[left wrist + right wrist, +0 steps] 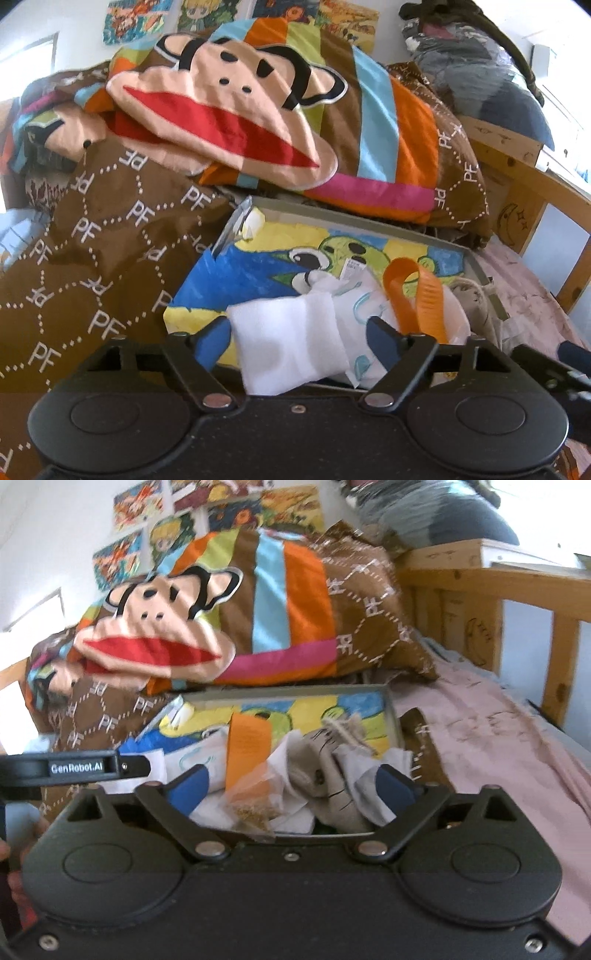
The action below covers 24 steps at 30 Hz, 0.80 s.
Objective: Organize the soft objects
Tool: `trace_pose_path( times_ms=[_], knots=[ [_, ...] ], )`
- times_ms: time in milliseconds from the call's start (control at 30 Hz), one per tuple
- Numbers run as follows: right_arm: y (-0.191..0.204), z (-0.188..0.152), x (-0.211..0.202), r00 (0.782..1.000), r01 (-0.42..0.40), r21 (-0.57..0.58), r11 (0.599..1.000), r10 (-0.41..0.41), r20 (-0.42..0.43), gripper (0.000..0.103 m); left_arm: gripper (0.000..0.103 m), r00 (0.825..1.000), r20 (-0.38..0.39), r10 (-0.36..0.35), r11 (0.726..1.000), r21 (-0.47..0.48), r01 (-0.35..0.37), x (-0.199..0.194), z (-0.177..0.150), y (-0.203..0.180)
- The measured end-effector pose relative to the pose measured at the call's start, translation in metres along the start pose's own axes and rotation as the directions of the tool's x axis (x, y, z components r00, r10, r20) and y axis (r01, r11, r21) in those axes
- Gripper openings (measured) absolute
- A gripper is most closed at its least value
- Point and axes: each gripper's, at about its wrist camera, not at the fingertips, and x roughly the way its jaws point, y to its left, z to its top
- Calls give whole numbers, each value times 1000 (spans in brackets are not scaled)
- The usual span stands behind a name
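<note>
Both your tongs stand wide and hold nothing: the left gripper straddles the white pouch, the right gripper straddles the grey plush toy. Both items lie in the near end of the shallow box on the bed. Risk: a careless withdrawal could snag the orange strap and drag the contents out. The pouch's long axis runs near-to-far, tilted slightly left.
</note>
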Motion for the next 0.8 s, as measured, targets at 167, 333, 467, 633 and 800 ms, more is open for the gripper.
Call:
trace_pose_path(
  times_ms=[167,333,467,633,800],
  knots=[
    [-6,2,-12,1000,7,5,1000,-7,7,99,86,1000,19,11,1000,28,-12,0,6,-3],
    [-6,0,-14,1000,5,14,1000,-5,5,102,88,999,44,3,1000,-2,-3,-11,11,3],
    [0,-1,-24,1000,0,28,1000,-1,27,102,96,995,99,0,1000,-3,0,-32,10,6],
    [-1,-5,-59,998,-7,75,997,3,63,103,101,987,160,-8,1000,-3,9,-68,4,10],
    [-3,-13,-97,998,0,127,992,-9,68,103,102,974,226,0,1000,10,-3,-117,-14,11]
  ],
)
